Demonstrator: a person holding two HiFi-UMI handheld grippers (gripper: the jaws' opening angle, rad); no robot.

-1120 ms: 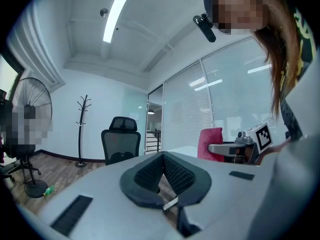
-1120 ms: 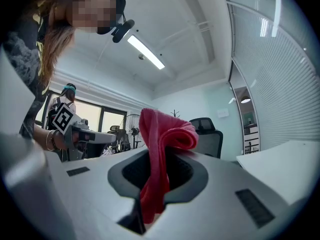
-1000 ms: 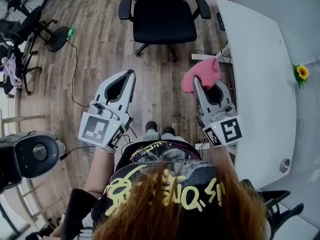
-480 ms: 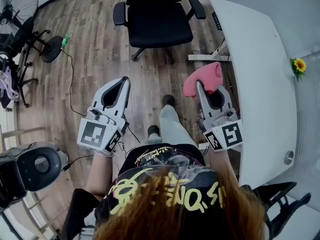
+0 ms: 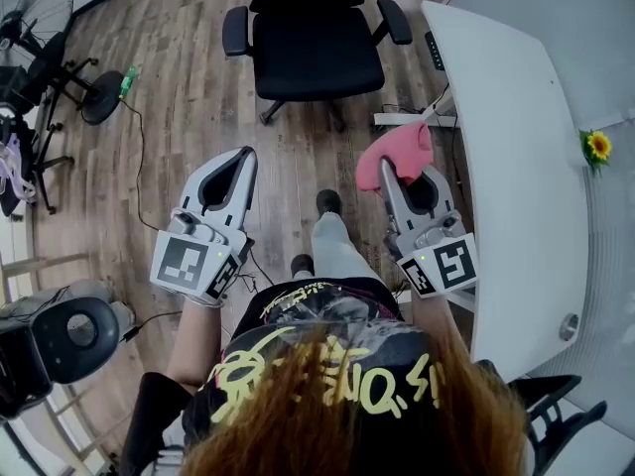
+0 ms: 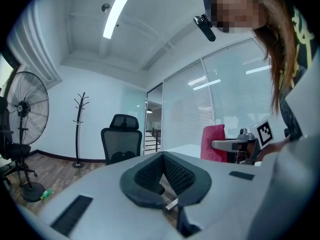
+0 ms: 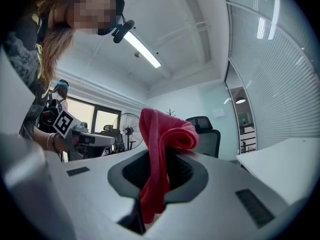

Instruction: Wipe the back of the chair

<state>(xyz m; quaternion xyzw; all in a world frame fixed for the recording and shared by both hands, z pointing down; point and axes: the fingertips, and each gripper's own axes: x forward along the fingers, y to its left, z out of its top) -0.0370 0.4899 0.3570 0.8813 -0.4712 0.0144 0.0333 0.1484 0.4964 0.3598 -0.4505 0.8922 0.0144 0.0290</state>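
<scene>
We are standing on a wood floor (image 5: 189, 117) with an open stretch of boards running between us and the chair (image 5: 316, 38). The curved edge of the white table (image 5: 516, 167) is running close along our right side, just beside the right tongs (image 5: 389, 167). At the far left, a fan (image 5: 40, 8) and dark stands are crowding the floor's edge, well apart from the chair, and a thin cable (image 5: 147, 137) is trailing across the boards there.

The chair is sitting ahead of us, near the table's far corner. It is black, with two armrests and a wheeled base, and its seat is facing us. The left gripper view is showing its mesh back and headrest (image 6: 120, 141) upright beside a coat stand (image 6: 80, 129).

The right tongs are gripping a pink cloth (image 5: 394, 152), which is bunching above the jaws and hanging down between them (image 7: 157, 169). The left tongs (image 5: 244, 155) are closing tip to tip on nothing.

Compared with a second ago, when both feet were together, one leg is now stepping forward, its shoe (image 5: 327, 203) landing between the two tongs. Both tongs are holding much the same pose, and the cloth is staying clamped.
</scene>
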